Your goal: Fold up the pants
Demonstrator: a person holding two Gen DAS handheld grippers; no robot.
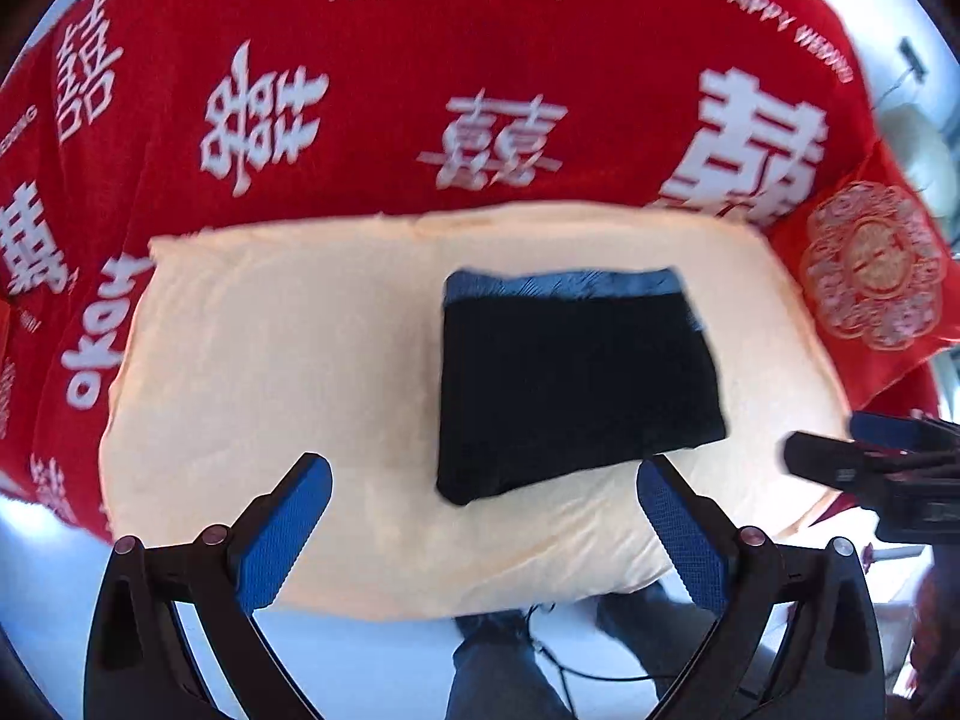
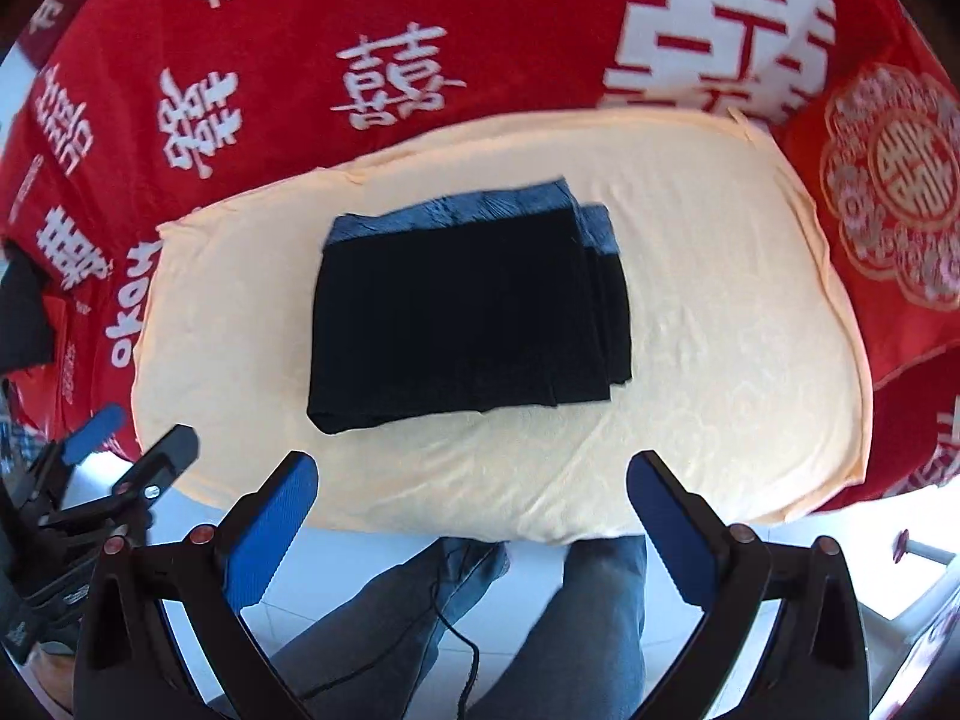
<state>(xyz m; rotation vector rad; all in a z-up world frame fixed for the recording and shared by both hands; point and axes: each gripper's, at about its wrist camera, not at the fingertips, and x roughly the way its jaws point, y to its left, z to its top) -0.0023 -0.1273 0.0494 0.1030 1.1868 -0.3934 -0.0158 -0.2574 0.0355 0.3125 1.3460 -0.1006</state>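
Observation:
The black pants (image 1: 570,378) lie folded into a compact rectangle on a cream cloth (image 1: 288,360), with a blue-grey band along their far edge. In the right wrist view the same pants (image 2: 474,312) show stacked layers at the right side. My left gripper (image 1: 483,474) hangs open just short of the pants' near edge, holding nothing. My right gripper (image 2: 471,471) is open too, above the cream cloth (image 2: 720,330) near its front edge, clear of the pants. Each gripper shows at the edge of the other's view.
A red blanket (image 1: 420,60) with white characters covers the surface behind the cream cloth. A red cushion (image 1: 870,270) with a round emblem sits at the right. A person's legs in jeans (image 2: 540,630) and a thin black cable (image 2: 462,648) are below, over a white tiled floor.

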